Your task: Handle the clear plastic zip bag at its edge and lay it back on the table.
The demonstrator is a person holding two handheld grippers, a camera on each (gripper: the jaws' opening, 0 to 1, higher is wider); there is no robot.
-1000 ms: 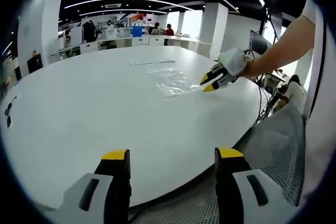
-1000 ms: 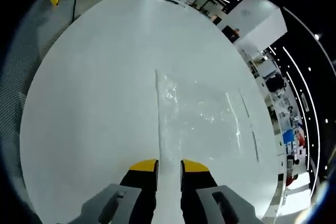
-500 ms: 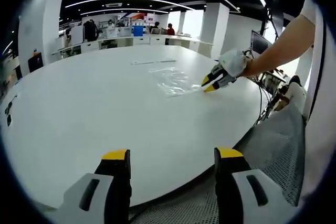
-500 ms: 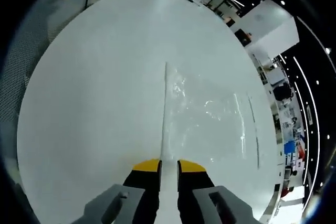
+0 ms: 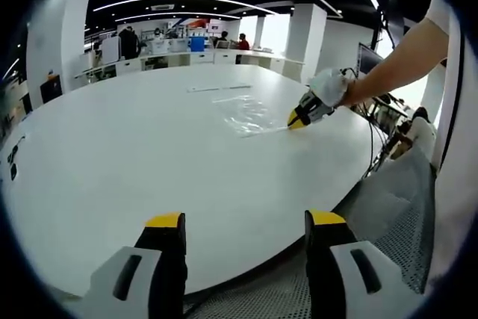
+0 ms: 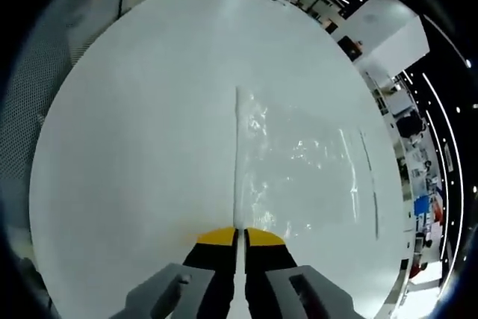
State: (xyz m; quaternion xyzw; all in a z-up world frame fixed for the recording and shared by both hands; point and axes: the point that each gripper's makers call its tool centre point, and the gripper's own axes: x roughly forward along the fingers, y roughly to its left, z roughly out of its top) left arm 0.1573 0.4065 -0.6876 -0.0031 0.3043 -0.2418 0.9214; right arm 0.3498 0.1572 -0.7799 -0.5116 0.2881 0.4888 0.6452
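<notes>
In the left gripper view the left tongs (image 5: pixel 243 222) stand spread above the near rim of the white bench (image 5: pixel 112 155), and well across it the right tongs (image 5: pixel 296 119), held out on a person's bare arm (image 5: pixel 396 65), meet the near corner of the clear plastic zip bag (image 5: pixel 243 115) lying flat there. The right gripper view adds the close look: the right tongs (image 6: pixel 240 235) are pressed together on the bag's (image 6: pixel 299 169) thick white edge strip (image 6: pixel 239 158), which runs straight away from the jaws as the long axis. The film is so clear that its far border is hard to trace.
</notes>
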